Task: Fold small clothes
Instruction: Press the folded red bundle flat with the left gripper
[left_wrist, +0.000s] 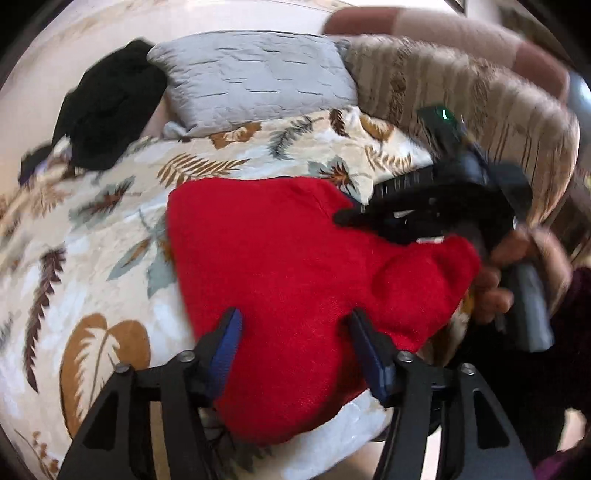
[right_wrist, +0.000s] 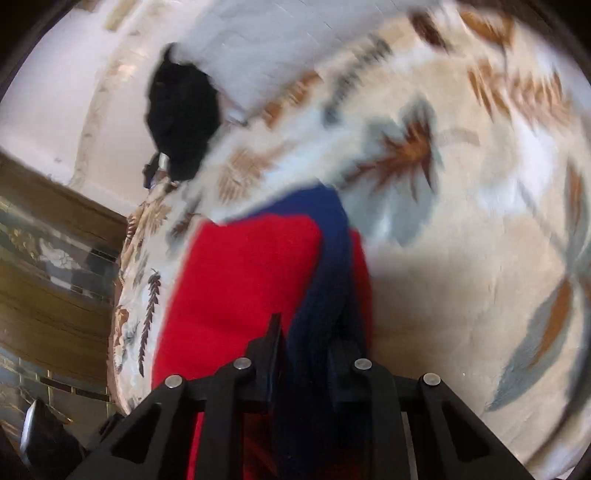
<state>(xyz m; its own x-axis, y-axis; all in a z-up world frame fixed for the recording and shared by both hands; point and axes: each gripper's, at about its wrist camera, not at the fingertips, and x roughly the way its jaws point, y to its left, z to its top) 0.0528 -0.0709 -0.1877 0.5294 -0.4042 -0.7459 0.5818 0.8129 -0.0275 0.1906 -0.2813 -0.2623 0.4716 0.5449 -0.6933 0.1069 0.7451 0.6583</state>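
While both views blur at the edges, the counts read plainly:

Bedspread: one, leaf-printed (left_wrist: 110, 236), cream plush with brown and grey fronds, spread over the whole bed.
Cushions: one grey quilted pillow (left_wrist: 255, 74), rectangular with stitched puckers, leaning beside one beige striped bolster (left_wrist: 461, 122).
Red garment: one (left_wrist: 295, 280), fuzzy fleece with a navy band (right_wrist: 325, 251), lying on the bedspread, its right corner lifted.
Black clothes: one dark heap (left_wrist: 107, 110), soft and shapeless, left of the pillow.
Right gripper: one (right_wrist: 310, 350), black fingers clenched on the navy band where it meets the red.
Left gripper: one (left_wrist: 293, 339), blue-padded fingers (left_wrist: 227, 343) spread wide, hovering over the garment's near edge, grasping nothing.
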